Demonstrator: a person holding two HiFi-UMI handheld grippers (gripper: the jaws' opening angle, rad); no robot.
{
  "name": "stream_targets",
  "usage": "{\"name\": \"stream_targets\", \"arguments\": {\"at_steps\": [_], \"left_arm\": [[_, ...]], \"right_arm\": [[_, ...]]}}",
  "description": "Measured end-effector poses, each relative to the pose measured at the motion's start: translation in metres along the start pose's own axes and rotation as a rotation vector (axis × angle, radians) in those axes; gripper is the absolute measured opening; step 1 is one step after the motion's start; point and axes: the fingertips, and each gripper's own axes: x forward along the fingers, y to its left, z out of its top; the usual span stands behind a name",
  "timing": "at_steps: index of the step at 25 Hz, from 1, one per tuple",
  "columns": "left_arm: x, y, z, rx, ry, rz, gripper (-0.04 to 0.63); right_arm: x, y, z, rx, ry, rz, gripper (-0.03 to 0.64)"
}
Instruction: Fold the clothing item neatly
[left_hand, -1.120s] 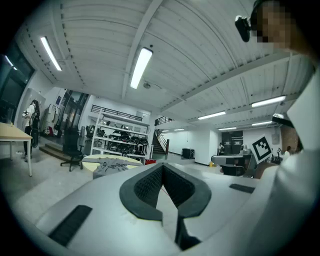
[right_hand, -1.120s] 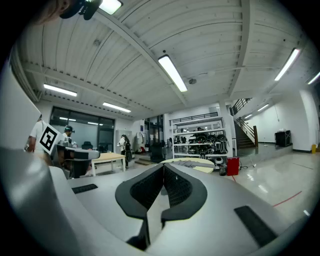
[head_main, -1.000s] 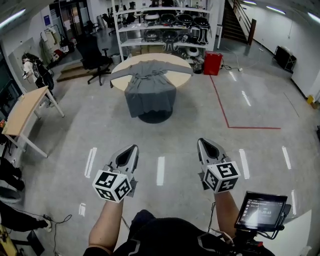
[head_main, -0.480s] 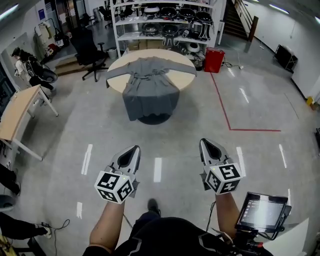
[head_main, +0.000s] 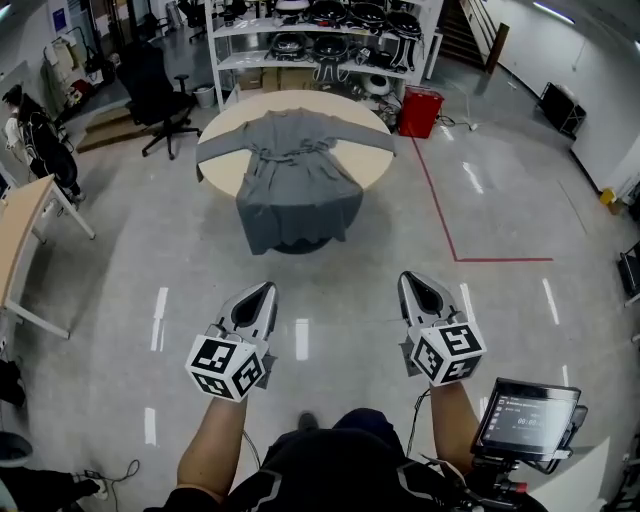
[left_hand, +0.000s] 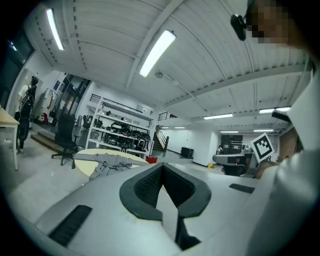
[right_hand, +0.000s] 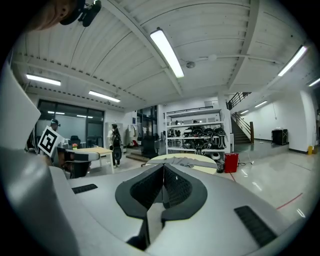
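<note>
**Nearing the desk, both jaws clenched on nothing**
The left gripper (head_main: 262, 293) and right gripper (head_main: 415, 286) are riding side by side in front of the body, forearms bent, jaws pointing ahead. Well beyond the jaws, the grey robe (head_main: 295, 175) is lying spread flat on the round desk (head_main: 245, 110), sleeves out, hem hanging over the near edge. Over the last second the desk has been drawing closer, so the person is probably closing in to reach the unfolded robe.

Grey floor (head_main: 520, 200), red line (head_main: 437, 205), white shelving rack (head_main: 310, 30), black office chair (head_main: 148, 80), ceiling strip lights (left_hand: 157, 52)
</note>
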Motion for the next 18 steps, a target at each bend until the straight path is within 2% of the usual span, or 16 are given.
{"name": "stream_targets", "arguments": {"at_steps": [6, 18], "left_arm": [[0.028, 0.058, 0.013, 0.004, -0.006, -0.005, -0.011], [0.181, 0.116, 0.071, 0.046, -0.039, 0.114, -0.011]], "right_arm": [[0.063, 0.009, 0.004, -0.001, -0.005, -0.008, 0.008], [0.215, -0.097, 0.049, 0.011, -0.057, 0.101, 0.008]]}}
